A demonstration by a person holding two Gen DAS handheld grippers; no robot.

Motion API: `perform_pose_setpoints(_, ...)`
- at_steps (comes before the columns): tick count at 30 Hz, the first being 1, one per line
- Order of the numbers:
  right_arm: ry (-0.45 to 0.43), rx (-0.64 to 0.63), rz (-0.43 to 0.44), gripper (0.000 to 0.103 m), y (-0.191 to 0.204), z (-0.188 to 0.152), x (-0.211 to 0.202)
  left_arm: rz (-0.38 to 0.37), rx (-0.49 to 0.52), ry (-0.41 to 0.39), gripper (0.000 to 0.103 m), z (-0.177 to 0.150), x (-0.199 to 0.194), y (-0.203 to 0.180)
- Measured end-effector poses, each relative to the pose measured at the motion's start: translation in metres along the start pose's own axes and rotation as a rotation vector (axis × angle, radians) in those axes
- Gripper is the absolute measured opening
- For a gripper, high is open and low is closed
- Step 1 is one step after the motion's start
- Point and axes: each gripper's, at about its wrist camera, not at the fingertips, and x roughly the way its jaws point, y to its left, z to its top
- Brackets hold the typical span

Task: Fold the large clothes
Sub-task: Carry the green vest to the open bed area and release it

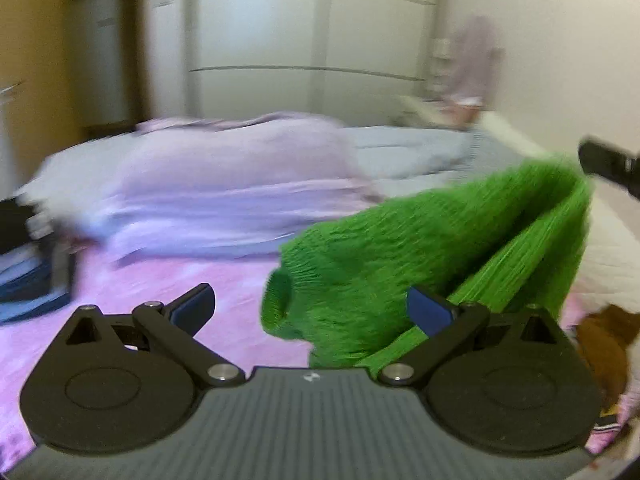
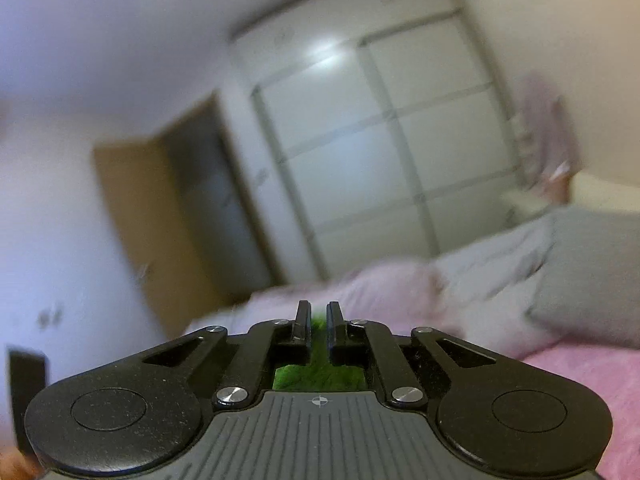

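The green knit garment (image 1: 420, 256) hangs above the pink bed (image 1: 180, 284), its top corner pinched in the right hand-held gripper (image 2: 318, 322), whose fingers sit nearly together with green fabric showing between them. The left hand-held gripper (image 1: 310, 306) is spread wide, holding nothing (the cloth hangs past its right finger). Behind lie a lilac duvet (image 1: 224, 184) and a wardrobe (image 1: 312, 40). No legible writing shows.

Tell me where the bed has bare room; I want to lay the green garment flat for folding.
The pink bedsheet is bare between the left gripper, the lilac bedding pile behind and the dark items at its left edge. It is crowded to the right, where the green garment hangs, and along the back.
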Motion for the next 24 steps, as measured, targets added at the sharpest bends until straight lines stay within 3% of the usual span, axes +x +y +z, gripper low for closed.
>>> perform_pose_setpoints(3,0.206,-0.093,-0.05,0.035,0.03,-0.031,0.025,0.091,-0.05,0.048,0.101,-0.026,-0.022,0.048)
perform_pose_setpoints(6,0.315,-0.148,-0.023,0.044,0.055,-0.069,0.024,0.173,-0.101,0.135,0.101,-0.063,-0.039,0.081)
perform_pose_setpoints(9,0.464,-0.213,0.01,0.045,0.085,-0.116,0.012,0.227,-0.161,0.207,0.101,-0.101,-0.055,0.102)
perform_pose_setpoints(13,0.596,-0.264,0.055,0.045,0.112,-0.155,-0.005,0.244,-0.222,0.254,0.101,-0.139,-0.079,0.115)
perform_pose_setpoints(24,0.741,-0.321,0.083,0.045,0.086,-0.206,-0.045,0.218,-0.204,0.319,0.101,-0.182,-0.101,0.048)
